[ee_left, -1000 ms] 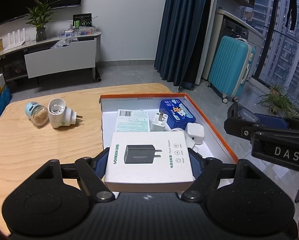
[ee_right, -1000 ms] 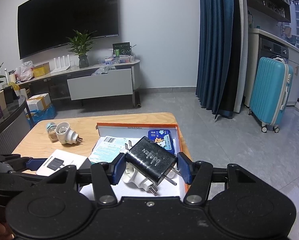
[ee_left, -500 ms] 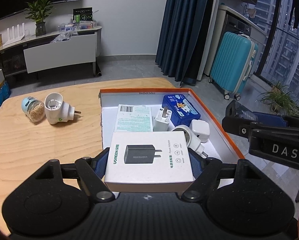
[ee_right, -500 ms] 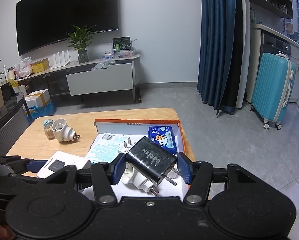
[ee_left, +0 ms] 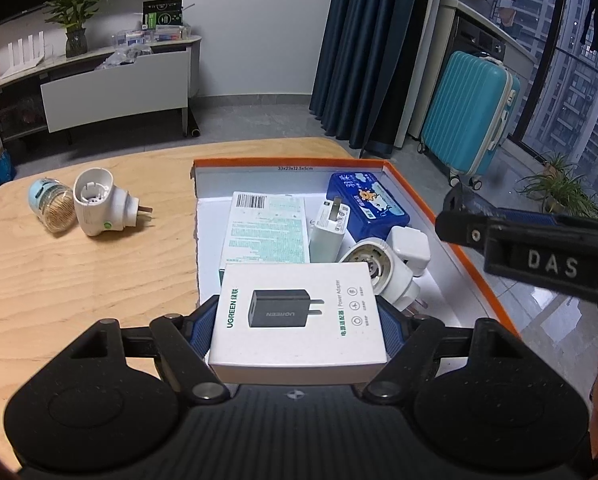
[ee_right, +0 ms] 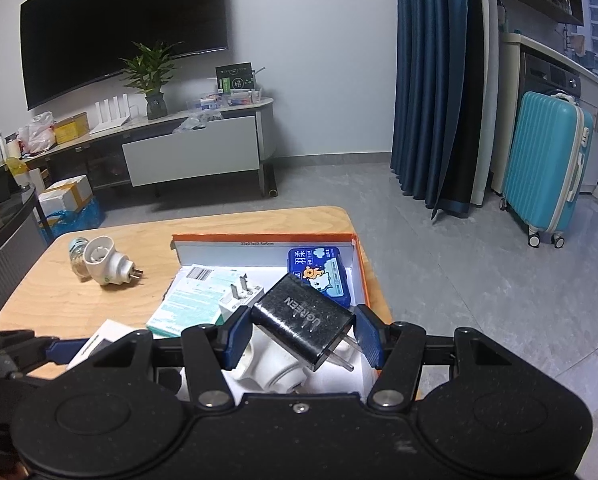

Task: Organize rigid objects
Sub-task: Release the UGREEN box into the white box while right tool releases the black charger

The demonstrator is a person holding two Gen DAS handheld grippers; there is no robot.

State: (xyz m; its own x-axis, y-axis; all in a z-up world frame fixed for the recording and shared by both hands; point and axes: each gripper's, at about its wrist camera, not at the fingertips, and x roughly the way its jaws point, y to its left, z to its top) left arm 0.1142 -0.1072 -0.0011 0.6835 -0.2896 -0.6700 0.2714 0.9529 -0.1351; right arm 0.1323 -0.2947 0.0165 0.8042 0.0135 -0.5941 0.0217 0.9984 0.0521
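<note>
My left gripper [ee_left: 297, 318] is shut on a white UGREEN charger box [ee_left: 299, 316], held over the near end of the orange-rimmed tray [ee_left: 471, 264]. My right gripper [ee_right: 301, 334] is shut on a black UGREEN charger [ee_right: 303, 324], held above the tray [ee_right: 259, 238]; it shows from the side in the left wrist view [ee_left: 531, 256]. In the tray lie a green-printed box [ee_left: 265, 232], a white charger [ee_left: 329, 228], a blue tin [ee_left: 365, 204], a white cube plug [ee_left: 411, 248] and a round white plug adapter [ee_left: 379, 272].
On the wooden table [ee_left: 79, 272] left of the tray lie a round white plug adapter [ee_left: 99, 208] and a small jar of toothpicks [ee_left: 53, 210]. A teal suitcase [ee_left: 471, 120] and blue curtains [ee_left: 363, 48] stand beyond the table. A TV cabinet [ee_right: 191, 152] is at the back.
Both grippers have risen and drawn back a little with their loads; the tray and table look farther off. Both grips are unchanged.
</note>
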